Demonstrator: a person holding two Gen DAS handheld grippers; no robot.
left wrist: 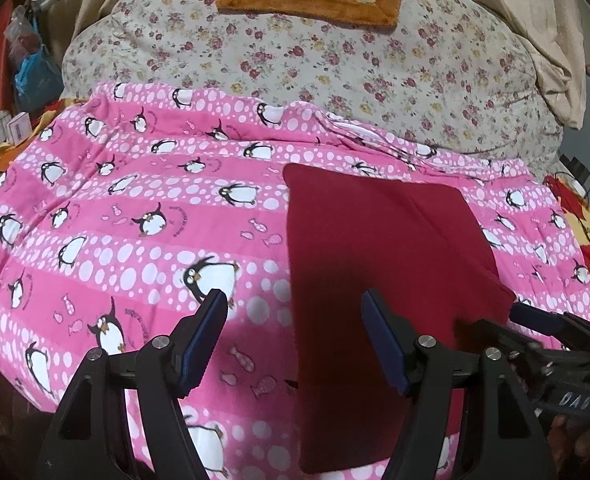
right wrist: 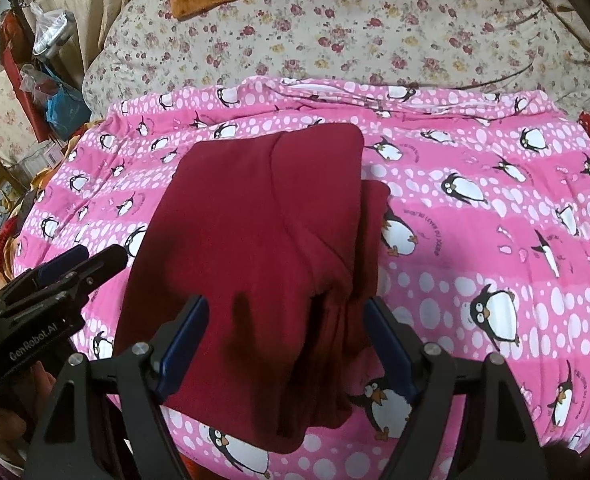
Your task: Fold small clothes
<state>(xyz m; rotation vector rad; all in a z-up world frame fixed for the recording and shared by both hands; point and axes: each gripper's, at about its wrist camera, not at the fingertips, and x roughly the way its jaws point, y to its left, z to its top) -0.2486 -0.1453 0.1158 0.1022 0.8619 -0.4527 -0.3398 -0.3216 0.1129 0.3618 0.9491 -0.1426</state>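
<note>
Right wrist view: the right gripper (right wrist: 285,344) tilts steeply down, jaws spread wide and holding nothing, astride the near end of the folded dark red garment (right wrist: 263,232). The left gripper (left wrist: 295,336), equally angled, gapes empty over the garment's left edge. The soft, thick rectangle lies mid-frame on a pink penguin-print blanket (right wrist: 475,216), floral quilt (right wrist: 375,20) behind

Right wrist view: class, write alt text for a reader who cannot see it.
A folded dark red garment lies on a pink penguin-print blanket, between the open fingers of the right hand-held gripper. The left hand-held gripper sits alongside.
</note>
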